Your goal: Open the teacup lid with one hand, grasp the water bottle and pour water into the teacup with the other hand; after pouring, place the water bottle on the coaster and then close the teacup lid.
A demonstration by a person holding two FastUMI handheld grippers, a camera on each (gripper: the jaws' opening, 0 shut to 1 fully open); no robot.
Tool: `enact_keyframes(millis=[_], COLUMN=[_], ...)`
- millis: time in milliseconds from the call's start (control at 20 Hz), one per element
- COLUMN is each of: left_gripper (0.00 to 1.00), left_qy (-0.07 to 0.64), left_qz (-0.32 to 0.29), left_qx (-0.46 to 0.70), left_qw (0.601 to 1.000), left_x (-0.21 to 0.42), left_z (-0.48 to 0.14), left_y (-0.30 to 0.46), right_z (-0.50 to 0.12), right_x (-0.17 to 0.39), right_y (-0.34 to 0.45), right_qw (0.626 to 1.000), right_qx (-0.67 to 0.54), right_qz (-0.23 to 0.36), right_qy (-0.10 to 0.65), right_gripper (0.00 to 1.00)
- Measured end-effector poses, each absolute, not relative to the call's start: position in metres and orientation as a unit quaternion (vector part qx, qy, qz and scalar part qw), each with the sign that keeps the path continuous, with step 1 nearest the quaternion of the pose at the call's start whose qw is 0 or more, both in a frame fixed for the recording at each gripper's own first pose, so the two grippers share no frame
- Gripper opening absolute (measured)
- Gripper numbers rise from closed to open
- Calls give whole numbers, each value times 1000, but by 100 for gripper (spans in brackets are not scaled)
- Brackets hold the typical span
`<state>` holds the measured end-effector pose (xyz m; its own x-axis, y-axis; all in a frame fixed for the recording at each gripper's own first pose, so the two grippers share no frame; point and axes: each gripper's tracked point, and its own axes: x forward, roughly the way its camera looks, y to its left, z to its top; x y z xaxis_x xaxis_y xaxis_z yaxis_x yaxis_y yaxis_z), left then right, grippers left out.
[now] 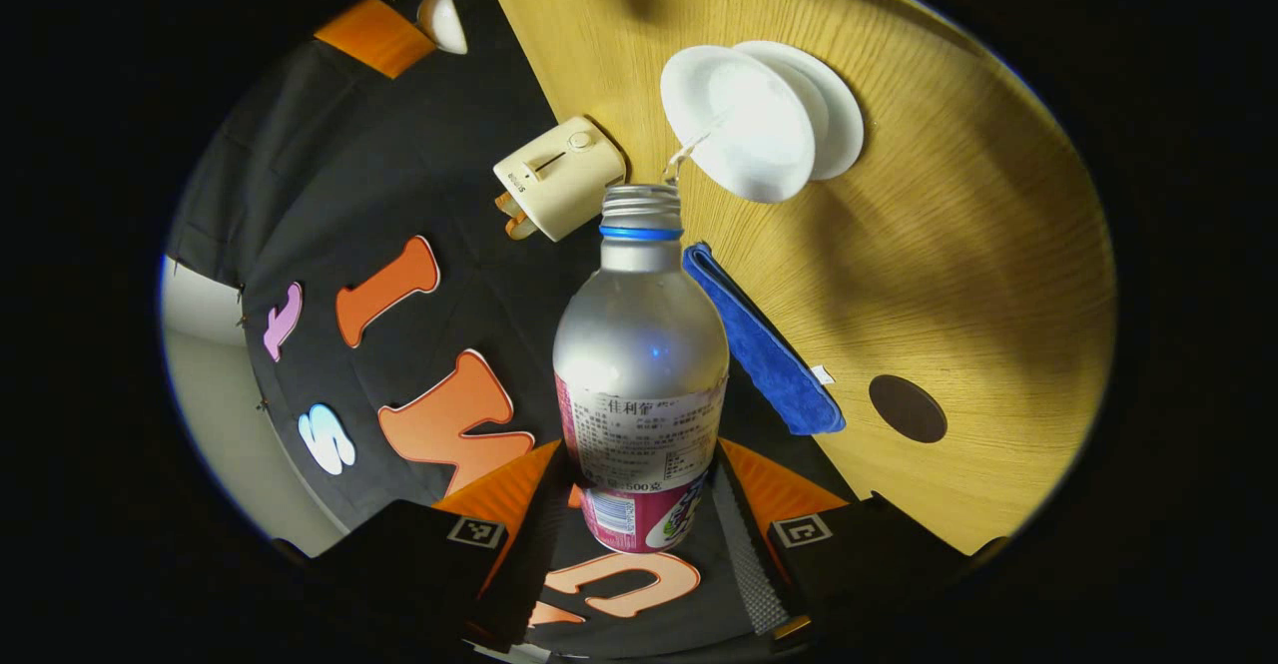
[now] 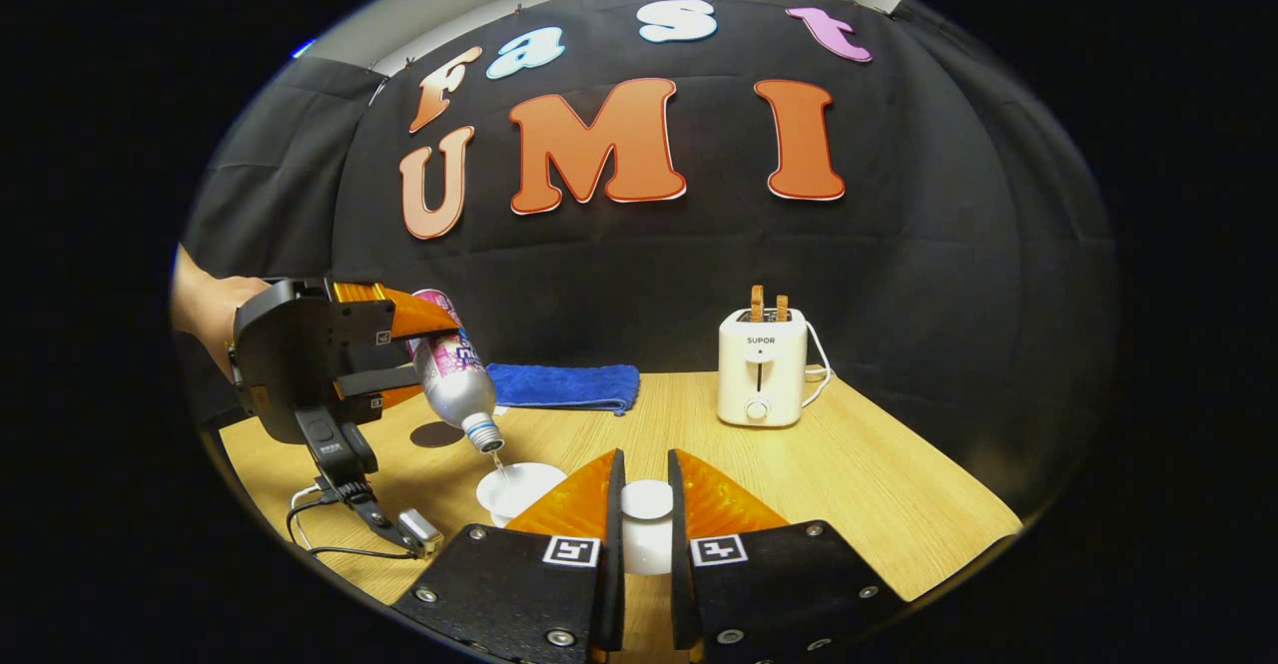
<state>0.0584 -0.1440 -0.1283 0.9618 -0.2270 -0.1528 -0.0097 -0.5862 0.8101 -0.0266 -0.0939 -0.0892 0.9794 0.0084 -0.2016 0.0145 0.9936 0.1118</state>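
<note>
Right gripper view: left gripper tips water bottle over teacup.

The water bottle is frosted silver with a blue neck ring and a pink-and-white label. Teacup and toaster are white, the cloth blue, the coaster dark brown, the worktop pale wood grain.

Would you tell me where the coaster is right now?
In the left gripper view the coaster lies bare on the table, right of the blue cloth.
</note>
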Motion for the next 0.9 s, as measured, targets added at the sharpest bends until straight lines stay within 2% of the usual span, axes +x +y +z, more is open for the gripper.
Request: enact_keyframes(millis=[300, 500, 700, 900], left_gripper=[82, 82, 82, 80], left_qy=[-82, -96, -109, -87], left_qz=[-115, -112, -111, -106], left_qx=[881, 866, 835, 776], left_qw=[451, 477, 528, 615], left_x=[56, 55, 53, 57], left_z=[-127, -121, -117, -117], left_y=[-145, -147, -142, -118], right_z=[-90, -87, -87, -86], right_x=[-24, -21, -15, -10], right_y=[-88, -81, -76, -72], right_qw=[993, 993, 993, 993], right_qx=[55, 55, 54, 57], right_qz=[3, 9, 12, 13], right_qy=[104, 103, 103, 104], right_gripper=[19, 19, 19, 19])
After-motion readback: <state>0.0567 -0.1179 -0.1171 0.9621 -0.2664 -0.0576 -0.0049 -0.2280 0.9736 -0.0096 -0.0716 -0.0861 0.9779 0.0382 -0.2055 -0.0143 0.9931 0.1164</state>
